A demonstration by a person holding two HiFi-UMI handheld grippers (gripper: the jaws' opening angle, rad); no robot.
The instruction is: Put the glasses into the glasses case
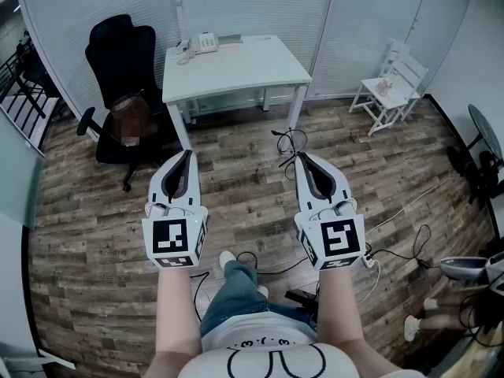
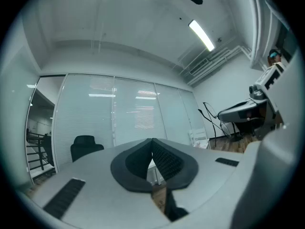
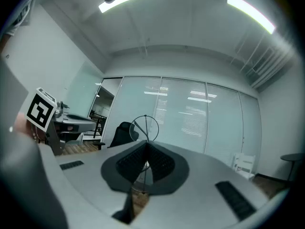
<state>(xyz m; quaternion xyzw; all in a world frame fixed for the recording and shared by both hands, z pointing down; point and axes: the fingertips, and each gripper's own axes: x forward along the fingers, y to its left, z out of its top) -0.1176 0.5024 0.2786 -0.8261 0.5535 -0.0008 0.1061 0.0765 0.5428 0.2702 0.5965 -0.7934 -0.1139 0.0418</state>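
No glasses and no glasses case show in any view. In the head view my left gripper (image 1: 187,154) and right gripper (image 1: 300,157) are held side by side above the wooden floor, pointing towards a white table (image 1: 236,73). Both are shut with nothing between the jaws. The left gripper view has my left gripper (image 2: 151,142) with its dark pads meeting at the tip, in front of frosted glass walls. In the right gripper view my right gripper (image 3: 146,145) is likewise shut, with a standing fan (image 3: 144,127) behind it.
A telephone (image 1: 206,42) sits on the table's far left corner. A black office chair (image 1: 122,61) stands left of the table, a small white chair (image 1: 394,85) at the back right. Cables (image 1: 291,142) lie on the floor ahead and to the right.
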